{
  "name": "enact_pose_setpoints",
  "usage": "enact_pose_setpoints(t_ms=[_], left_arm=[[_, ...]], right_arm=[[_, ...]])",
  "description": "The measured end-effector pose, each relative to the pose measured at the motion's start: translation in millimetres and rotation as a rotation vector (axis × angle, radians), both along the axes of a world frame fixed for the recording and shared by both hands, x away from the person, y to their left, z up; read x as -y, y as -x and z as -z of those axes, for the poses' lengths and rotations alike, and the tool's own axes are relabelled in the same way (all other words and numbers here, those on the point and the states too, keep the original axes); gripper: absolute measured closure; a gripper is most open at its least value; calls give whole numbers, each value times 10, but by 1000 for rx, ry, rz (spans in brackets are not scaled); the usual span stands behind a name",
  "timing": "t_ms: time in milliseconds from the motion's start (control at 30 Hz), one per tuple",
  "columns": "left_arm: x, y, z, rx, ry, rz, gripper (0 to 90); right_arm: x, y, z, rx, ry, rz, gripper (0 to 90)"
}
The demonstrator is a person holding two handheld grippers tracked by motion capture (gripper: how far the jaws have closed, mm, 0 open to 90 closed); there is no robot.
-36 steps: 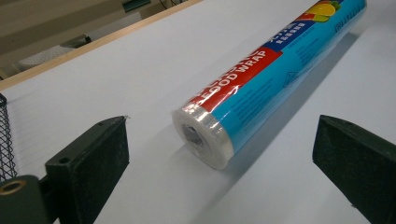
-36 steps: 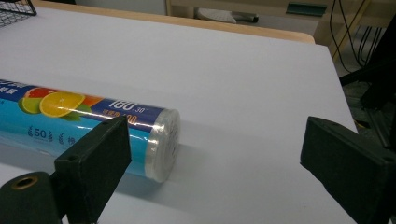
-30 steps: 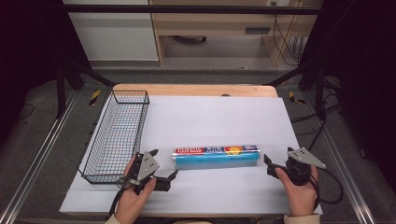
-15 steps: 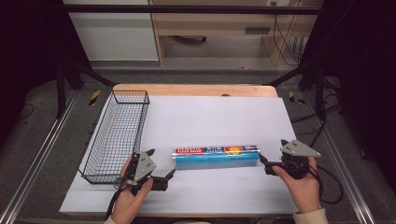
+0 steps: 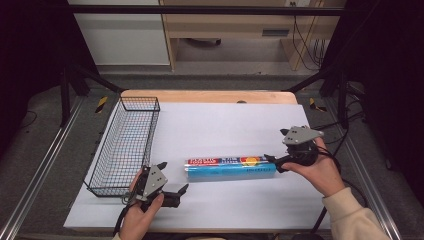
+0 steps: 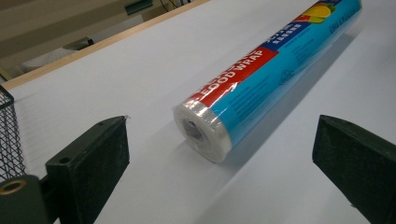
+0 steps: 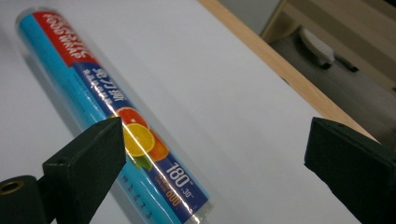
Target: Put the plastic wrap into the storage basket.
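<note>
- Since the earlier frames the right claw (image 5: 270, 161) has moved in from beyond the roll's far end and now sits right at that end of the food wrap roll (image 5: 230, 167); the left claw (image 5: 175, 178) has hardly shifted, and the roll lies where it did.
- The left claw's jaws are spread wide and hold nothing. In the left gripper view the roll (image 6: 261, 79) lies just ahead of it, between the lines of the two jaws but not yet within them, its near end cap facing the camera.
- The right claw is also wide open and empty. In the right gripper view the roll (image 7: 116, 116) runs away from beside its left jaw, with bare white tabletop (image 7: 224, 93) between the jaws.
- The roll lies flat on the tabletop (image 5: 225, 125), between the two claws.
- The wire basket (image 5: 125, 145) stands just beside the left claw on its outer side, along the tabletop's edge; its mesh (image 6: 9, 135) shows at the border of the left gripper view.
- Beyond the roll, ahead of both claws, the white surface lies open up to the wooden edge (image 5: 210, 96).
- The right gripper view adds the roll's orange fruit print and "180" marking; the left gripper view adds the red "FOOD WRAP" band.
</note>
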State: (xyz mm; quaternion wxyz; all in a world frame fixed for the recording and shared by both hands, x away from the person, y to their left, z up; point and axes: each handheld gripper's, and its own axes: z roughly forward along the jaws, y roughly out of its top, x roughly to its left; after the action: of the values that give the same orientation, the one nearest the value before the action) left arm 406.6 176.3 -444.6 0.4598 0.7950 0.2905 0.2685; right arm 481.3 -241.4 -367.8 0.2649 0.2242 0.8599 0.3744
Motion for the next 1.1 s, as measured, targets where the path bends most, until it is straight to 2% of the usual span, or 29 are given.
enact_pose_setpoints(t_ms=[33,67,100,133,200,233,300,333,367,400,467,500,567,767,833,1000,1100], left_arm=[[1,6,0,-2,4,3,38],[2,9,0,-6,8,8,38],[3,11,-1,-10,12,15,38],[5,13,-2,-12,14,17,38],[6,14,-4,-13,18,19,38],[4,14,-7,-15,20,24,38],[2,15,-7,-15,19,25,38],[0,14,-3,-17,23,27,38],[0,14,-3,-17,23,27,38],[-1,11,-1,-20,25,27,38],[-3,6,1,-23,27,30,38],[-3,6,1,-23,27,30,38],[-7,7,-6,-20,26,32,38],[-18,10,-15,-19,19,35,38],[-22,6,-14,-20,19,36,38],[-23,-1,-9,-26,23,33,38],[-23,2,-11,-24,23,32,38]], right_arm=[[0,0,0,0,0,0,62],[-42,-35,26,-10,26,-38,70],[-120,-83,89,-45,54,-99,72],[-163,-107,126,-71,57,-127,74],[-195,-123,156,-88,65,-147,76],[-279,-167,235,-127,92,-201,82],[-303,-181,256,-136,95,-216,87],[-347,-222,304,-176,94,-260,117],[-347,-222,304,-176,94,-260,117],[-370,-256,347,-205,93,-296,102],[-392,-286,398,-235,93,-325,96],[-392,-286,398,-235,93,-325,96],[-455,-321,482,-269,119,-362,98],[-522,-423,614,-274,152,-371,103],[-512,-479,672,-289,174,-378,107],[-517,-519,777,-306,218,-396,121],[-518,-530,808,-320,225,-393,129]])
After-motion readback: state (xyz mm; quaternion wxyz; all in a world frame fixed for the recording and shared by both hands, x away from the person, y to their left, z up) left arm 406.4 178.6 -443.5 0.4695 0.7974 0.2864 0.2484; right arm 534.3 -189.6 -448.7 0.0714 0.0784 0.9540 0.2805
